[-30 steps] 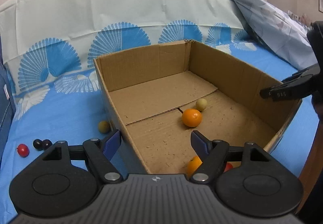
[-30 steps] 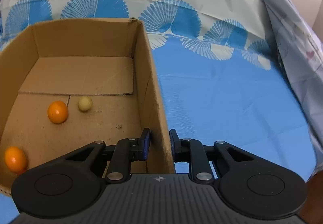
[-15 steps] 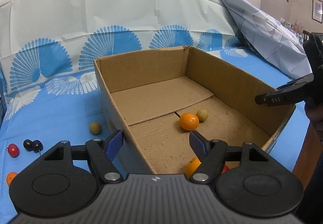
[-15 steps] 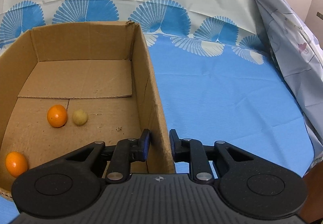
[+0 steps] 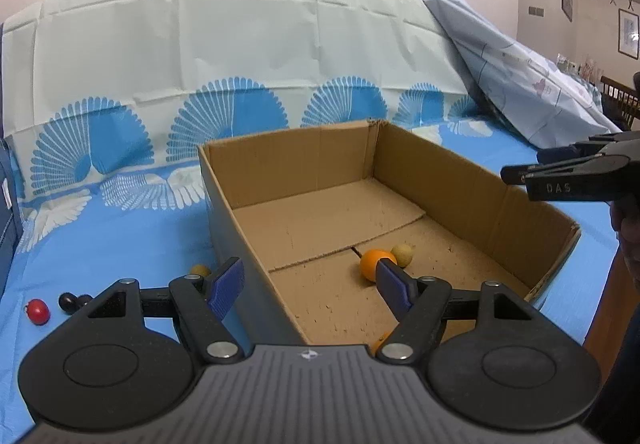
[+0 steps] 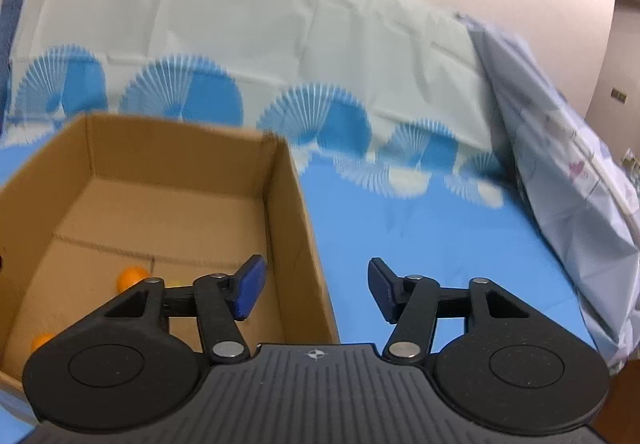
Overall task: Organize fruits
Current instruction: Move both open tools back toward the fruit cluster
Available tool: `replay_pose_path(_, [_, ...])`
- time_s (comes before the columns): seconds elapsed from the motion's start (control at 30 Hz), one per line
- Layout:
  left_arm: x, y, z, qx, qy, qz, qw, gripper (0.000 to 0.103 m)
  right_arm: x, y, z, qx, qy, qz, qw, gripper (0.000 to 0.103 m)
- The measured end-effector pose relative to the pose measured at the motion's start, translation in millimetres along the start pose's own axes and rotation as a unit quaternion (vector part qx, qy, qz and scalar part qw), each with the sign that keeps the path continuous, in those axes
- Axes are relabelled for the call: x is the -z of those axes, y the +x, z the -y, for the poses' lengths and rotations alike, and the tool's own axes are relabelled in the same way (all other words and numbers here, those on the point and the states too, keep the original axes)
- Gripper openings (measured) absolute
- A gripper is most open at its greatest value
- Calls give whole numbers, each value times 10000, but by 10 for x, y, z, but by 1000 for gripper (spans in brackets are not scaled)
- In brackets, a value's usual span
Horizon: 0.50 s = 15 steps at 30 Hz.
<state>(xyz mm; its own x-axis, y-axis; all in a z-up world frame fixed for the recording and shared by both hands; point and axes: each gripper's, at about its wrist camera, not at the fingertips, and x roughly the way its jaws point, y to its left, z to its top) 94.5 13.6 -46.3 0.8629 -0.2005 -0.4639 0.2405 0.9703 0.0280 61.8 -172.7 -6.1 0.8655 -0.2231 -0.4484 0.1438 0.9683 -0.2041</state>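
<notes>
An open cardboard box [image 5: 472, 180] sits on the blue cloth. Inside it lie an orange [image 5: 370, 262], a small yellowish fruit [image 5: 402, 254] and a second orange [image 6: 40, 340] near the front. My left gripper [image 5: 308, 282] is open and empty, above the box's left wall. Left of the box lie a yellowish fruit [image 5: 199, 269], two dark fruits [image 5: 72, 300] and a red fruit [image 5: 38, 311]. My right gripper [image 6: 314, 290] is open and empty, straddling the box's right wall [image 6: 304, 228]; it also shows in the left wrist view [image 5: 576, 172].
A white and blue fan-patterned cloth [image 5: 240, 56] rises behind the box. A pale blue sheet [image 5: 520, 84] is heaped at the back right. The wooden table edge [image 5: 604, 308] shows at the right.
My right gripper has let go of the box's right wall, opened wide and lifted. The left gripper drew back a little and stayed open. The fruits in the box rolled slightly.
</notes>
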Motion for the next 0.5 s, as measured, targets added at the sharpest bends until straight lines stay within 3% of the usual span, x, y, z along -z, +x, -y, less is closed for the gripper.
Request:
replay_pose_path(0.13, [-23,-99,-49,-49,82,118,9999,77,-75,-176,-21,-81,175,411,9990,60])
replay_pose_path(0.2, [-48,-189,-111,-64,141,230,9996,59,-104,-258,-36,-135,308,577,9978,59])
replay_pose_path(0.23, [-75,-234,-149,-20,207,267,9994,33,-120,-305,-52,-153,377,661,9970,58])
replay_pose_path(0.27, [-112,-282,-201,51,267,294,9992,19,-135,-351,-72,-182,447,738,9961,57])
replay_pose_path(0.33, [-218,-421,-361,129,385,444,9982,13,-153,-440,-120,-216,579,877,9942,33])
replay_pose_path(0.4, [-329,-563,-537,84,521,576,9969,11,-169,-533,-181,-320,724,1008,9918,21])
replay_pose_path(0.5, [-509,-763,-895,-206,473,685,9963,11,-189,-642,-306,-500,819,1141,9888,19])
